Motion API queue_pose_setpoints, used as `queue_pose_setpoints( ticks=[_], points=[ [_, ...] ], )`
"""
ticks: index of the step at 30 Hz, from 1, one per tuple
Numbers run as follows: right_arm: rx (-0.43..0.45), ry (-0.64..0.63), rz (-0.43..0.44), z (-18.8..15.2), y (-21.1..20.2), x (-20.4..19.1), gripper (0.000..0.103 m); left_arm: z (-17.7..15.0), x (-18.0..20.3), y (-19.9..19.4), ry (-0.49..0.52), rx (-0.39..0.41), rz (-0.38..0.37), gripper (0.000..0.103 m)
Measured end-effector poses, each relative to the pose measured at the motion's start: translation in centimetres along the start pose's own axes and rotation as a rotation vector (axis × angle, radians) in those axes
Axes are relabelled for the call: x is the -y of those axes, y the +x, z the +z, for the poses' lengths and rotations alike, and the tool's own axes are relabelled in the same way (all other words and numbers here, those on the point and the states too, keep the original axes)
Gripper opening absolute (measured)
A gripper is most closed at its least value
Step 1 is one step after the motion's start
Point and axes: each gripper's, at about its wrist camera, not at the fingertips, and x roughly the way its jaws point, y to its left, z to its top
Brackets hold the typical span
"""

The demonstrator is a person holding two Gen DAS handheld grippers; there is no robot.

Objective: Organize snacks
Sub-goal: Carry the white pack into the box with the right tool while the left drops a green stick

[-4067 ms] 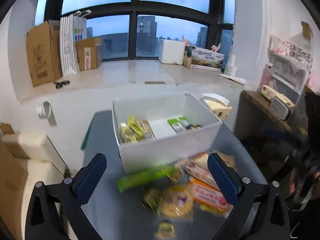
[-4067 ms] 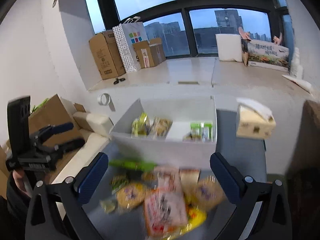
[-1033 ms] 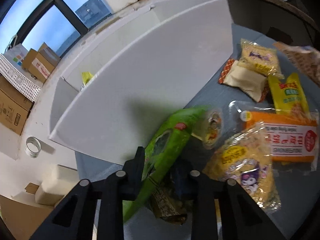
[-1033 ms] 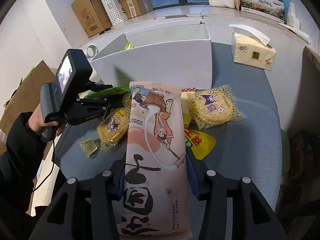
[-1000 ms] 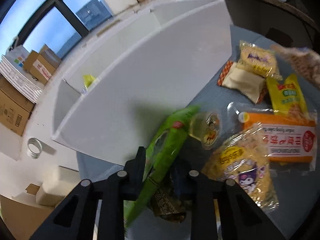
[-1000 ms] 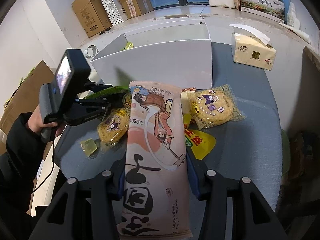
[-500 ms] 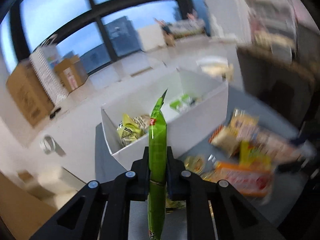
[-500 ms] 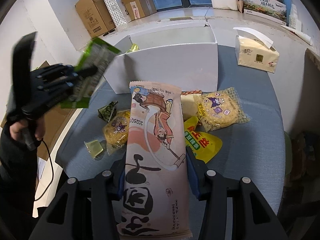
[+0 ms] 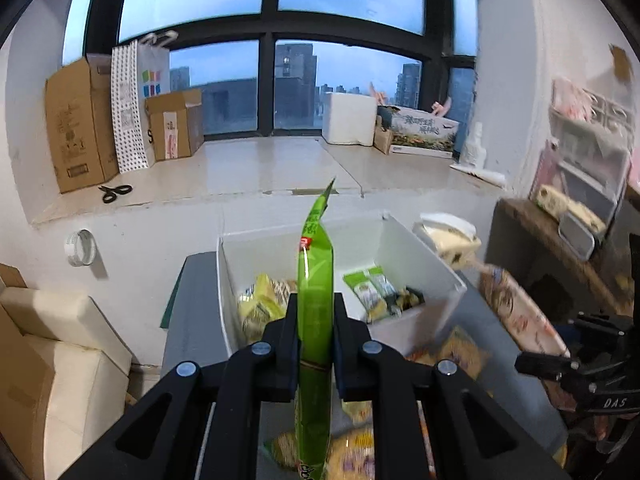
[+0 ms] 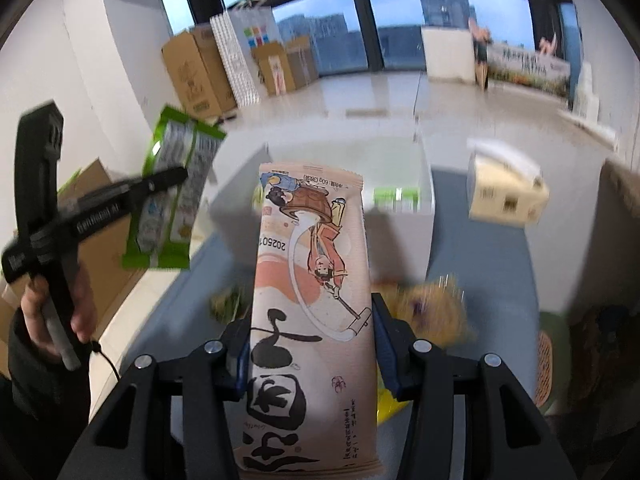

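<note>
My left gripper (image 9: 315, 322) is shut on a long green snack packet (image 9: 316, 280), held edge-on and upright in the air in front of the white bin (image 9: 432, 276). The bin holds yellow-green packets (image 9: 260, 306) on its left and small green bars (image 9: 374, 288) on its right. In the right wrist view, my right gripper (image 10: 311, 344) is shut on a long pink packet (image 10: 312, 264) with a cartoon figure, lifted above the table. The left gripper (image 10: 176, 178) and its green packet (image 10: 172, 200) appear there at the left, held by a hand (image 10: 52, 320).
Loose snack packets (image 9: 460, 354) lie on the grey table (image 10: 480, 272) in front of the bin. A tissue box (image 10: 508, 192) stands at the right of the bin. Cardboard boxes (image 9: 76, 128), a paper bag and scissors (image 9: 114, 192) sit on the window ledge behind.
The left gripper shut on the green packet, lifted it off the table and rolled it upright. The right gripper rose with the pink packet, and the bin now looks nearer.
</note>
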Motion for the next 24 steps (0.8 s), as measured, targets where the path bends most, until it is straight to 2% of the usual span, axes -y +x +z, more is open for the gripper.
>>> queue_pose_setpoints(
  ticks=[4, 7, 10, 13, 16, 18, 19, 20, 21, 22, 24],
  points=[
    [0.036, 0.027, -0.056, 5.6, 1.4, 0.7, 0.053, 3.4, -1.3, 3.5, -0.040, -0.015, -0.006, 0.015],
    [0.068, 0.049, -0.072, 10.0, 3.6, 1.5, 0.053, 5.0, -2.3, 6.9, -0.057, -0.055, 0.021, 0.015],
    [0.030, 0.060, -0.111, 13.3, 7.0, 2.2, 0.053, 5.2, -2.8, 9.6, -0.045, -0.092, 0.033, 0.015],
    [-0.022, 0.068, -0.129, 15.0, 10.2, 2.9, 0.053, 5.2, -3.7, 11.5, -0.061, -0.108, 0.034, 0.015],
    [-0.062, 0.101, -0.120, 15.1, 12.2, 4.0, 0.053, 5.2, -4.1, 12.6, -0.083, -0.133, 0.012, 0.015],
    [-0.071, 0.131, -0.100, 14.7, 13.1, 4.4, 0.055, 5.1, -3.5, 13.3, -0.060, -0.148, -0.014, 0.017],
    [-0.065, 0.143, -0.090, 14.6, 13.4, 4.7, 0.057, 5.0, -3.1, 13.5, -0.046, -0.160, -0.018, 0.035],
    [-0.057, 0.155, -0.076, 14.6, 13.6, 4.9, 0.074, 4.8, -2.7, 13.7, -0.031, -0.167, -0.011, 0.050],
    [-0.055, 0.162, -0.062, 14.6, 13.8, 5.0, 0.102, 4.7, -2.6, 13.6, -0.028, -0.162, -0.005, 0.081],
    [-0.049, 0.163, -0.059, 14.6, 13.9, 5.1, 0.103, 4.6, -2.6, 13.5, -0.035, -0.159, -0.013, 0.103],
    [-0.015, 0.136, -0.101, 14.6, 13.2, 4.8, 0.103, 4.3, -3.0, 13.1, -0.074, -0.151, -0.060, 0.103]
  ],
)
